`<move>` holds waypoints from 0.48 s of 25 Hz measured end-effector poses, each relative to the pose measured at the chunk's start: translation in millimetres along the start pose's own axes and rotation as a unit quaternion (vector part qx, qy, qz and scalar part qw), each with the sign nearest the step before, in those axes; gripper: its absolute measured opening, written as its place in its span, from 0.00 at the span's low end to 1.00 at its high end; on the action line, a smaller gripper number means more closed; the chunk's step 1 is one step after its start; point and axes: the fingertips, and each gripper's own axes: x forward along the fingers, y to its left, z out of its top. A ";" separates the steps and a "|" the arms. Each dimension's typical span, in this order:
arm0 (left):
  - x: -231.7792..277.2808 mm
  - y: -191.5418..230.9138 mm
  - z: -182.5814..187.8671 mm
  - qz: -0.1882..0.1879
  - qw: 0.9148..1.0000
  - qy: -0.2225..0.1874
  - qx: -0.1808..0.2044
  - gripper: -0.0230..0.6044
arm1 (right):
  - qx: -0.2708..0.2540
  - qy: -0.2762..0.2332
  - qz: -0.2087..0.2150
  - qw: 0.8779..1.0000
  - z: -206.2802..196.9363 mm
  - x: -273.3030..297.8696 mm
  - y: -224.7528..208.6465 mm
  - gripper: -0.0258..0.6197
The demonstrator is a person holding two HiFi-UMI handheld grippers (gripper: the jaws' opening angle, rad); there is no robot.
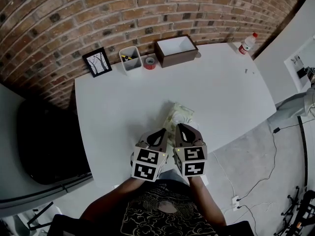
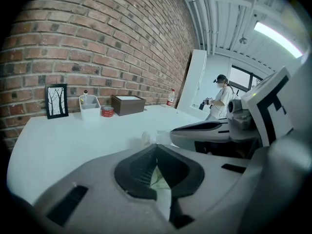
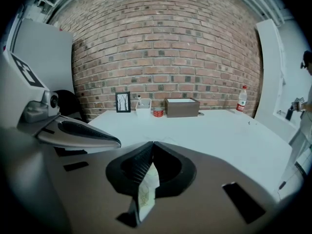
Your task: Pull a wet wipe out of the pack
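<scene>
Looking down in the head view, the person is holding both grippers side by side over the near edge of the white table [image 1: 221, 87]. The left gripper [image 1: 161, 132] and right gripper [image 1: 181, 128] are both meeting the near end of the wet wipe pack [image 1: 178, 115], which is lying a bit right of the table's middle, toward the near side. Along the far edge by the brick wall [image 1: 74, 14] a framed tree picture [image 1: 97, 62], a white bin [image 1: 130, 59], a red tape roll [image 1: 149, 63] and a brown box [image 1: 175, 50] are sitting, with a water bottle [image 1: 247, 43] at the far right corner. In the left gripper view, the left gripper [image 2: 157, 152] is squeezing its jaws together on a thin greenish-white bit of the wet wipe pack [image 2: 162, 186], with the right gripper [image 2: 185, 130] just beside it. In the right gripper view, the right gripper [image 3: 152, 149] is also clamping down on a pale printed strip of the wet wipe pack [image 3: 146, 191]. Honestly I can't tell whether that's wrapper or wipe. The left gripper [image 3: 97, 135] is showing just to its left.
</scene>
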 end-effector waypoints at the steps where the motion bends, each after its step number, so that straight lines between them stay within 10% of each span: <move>1: -0.4 -0.3 0.0 -0.001 1.000 -0.001 0.001 0.06 | 0.001 -0.003 -0.002 1.000 1.6 -1.5 -0.1 0.07; 12: -10.2 -4.6 3.7 -0.015 1.000 -0.012 0.008 0.06 | 0.004 -0.037 -0.028 0.999 12.2 -21.8 -0.3 0.07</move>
